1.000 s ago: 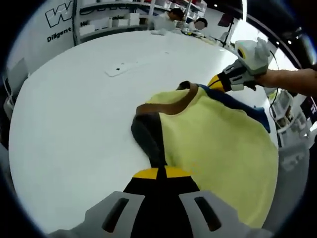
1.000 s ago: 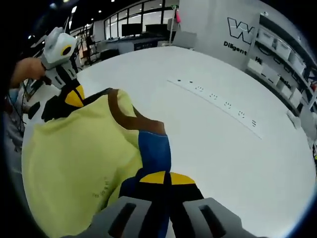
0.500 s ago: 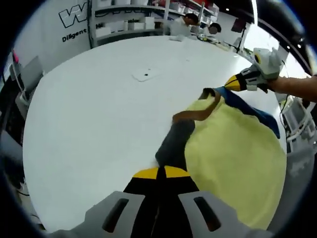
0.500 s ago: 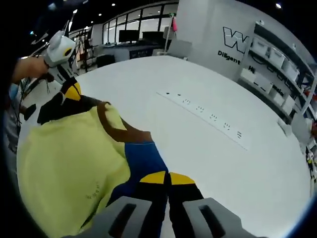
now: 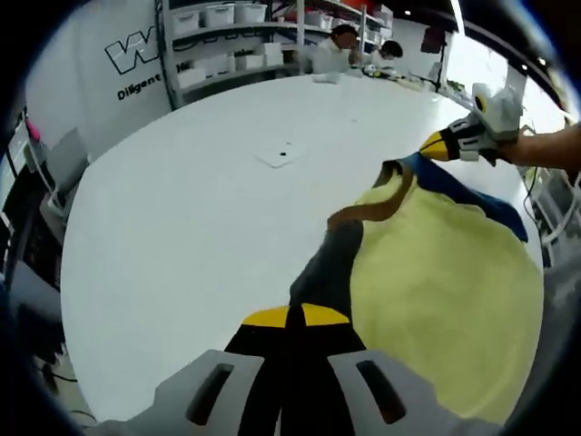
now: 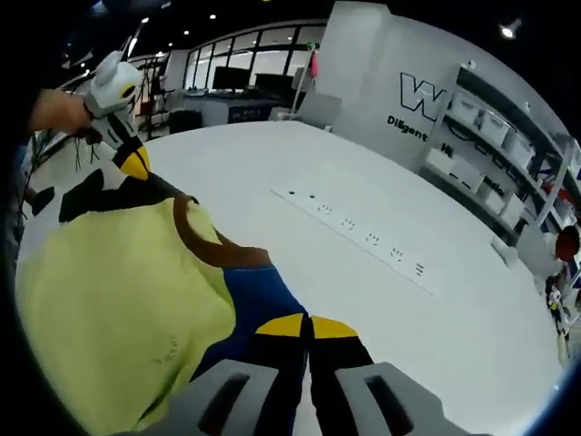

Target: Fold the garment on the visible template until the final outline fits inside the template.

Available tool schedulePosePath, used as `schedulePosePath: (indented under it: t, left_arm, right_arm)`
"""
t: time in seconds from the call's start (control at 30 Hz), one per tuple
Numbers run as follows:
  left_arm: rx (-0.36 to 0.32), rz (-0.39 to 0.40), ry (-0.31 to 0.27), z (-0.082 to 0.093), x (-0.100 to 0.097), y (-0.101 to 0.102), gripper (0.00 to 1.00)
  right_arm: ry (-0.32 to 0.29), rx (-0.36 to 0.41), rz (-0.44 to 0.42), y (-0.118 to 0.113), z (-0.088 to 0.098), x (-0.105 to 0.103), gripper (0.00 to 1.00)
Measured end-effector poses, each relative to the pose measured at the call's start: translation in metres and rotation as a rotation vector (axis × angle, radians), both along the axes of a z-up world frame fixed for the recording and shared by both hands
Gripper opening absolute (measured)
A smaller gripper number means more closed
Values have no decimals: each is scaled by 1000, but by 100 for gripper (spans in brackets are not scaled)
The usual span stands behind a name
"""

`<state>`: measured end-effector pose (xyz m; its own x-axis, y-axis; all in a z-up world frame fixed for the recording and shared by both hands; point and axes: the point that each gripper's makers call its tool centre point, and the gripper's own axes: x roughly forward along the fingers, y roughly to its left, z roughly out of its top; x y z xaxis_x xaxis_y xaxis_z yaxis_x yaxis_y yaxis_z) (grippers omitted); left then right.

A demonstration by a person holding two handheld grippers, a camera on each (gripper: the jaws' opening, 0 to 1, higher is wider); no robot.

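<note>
Garment (image 5: 436, 272) between both hand-held grippers

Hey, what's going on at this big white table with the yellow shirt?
A person is handling a yellow shirt with a hand-held gripper in each hand. The left hand-held gripper is clamped on the dark sleeve, the right hand-held gripper on the blue sleeve, so the shirt hangs stretched between them over the white table. No fold is made yet.
</note>
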<state>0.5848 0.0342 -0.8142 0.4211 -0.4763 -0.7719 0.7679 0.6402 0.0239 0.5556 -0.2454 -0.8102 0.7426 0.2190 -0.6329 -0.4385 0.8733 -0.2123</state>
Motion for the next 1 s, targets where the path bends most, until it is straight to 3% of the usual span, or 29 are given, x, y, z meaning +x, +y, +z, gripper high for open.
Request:
schedulePosePath:
  t: [0.23, 0.57, 0.77, 1.0]
  left_arm:
    - [-8, 27, -3, 2, -7, 16, 11]
    - [-48, 38, 5, 15, -32, 20, 20]
    - [-66, 6, -3, 23, -61, 18, 24]
    - [-85, -11, 5, 27, -95, 17, 27]
  right_arm:
    - [12, 23, -25, -4, -1, -3, 1]
    - [21, 58, -10, 2, 11, -32, 9]
    - [33, 102, 1, 9, 19, -66, 10]
    - [58, 96, 17, 11, 16, -102, 11]
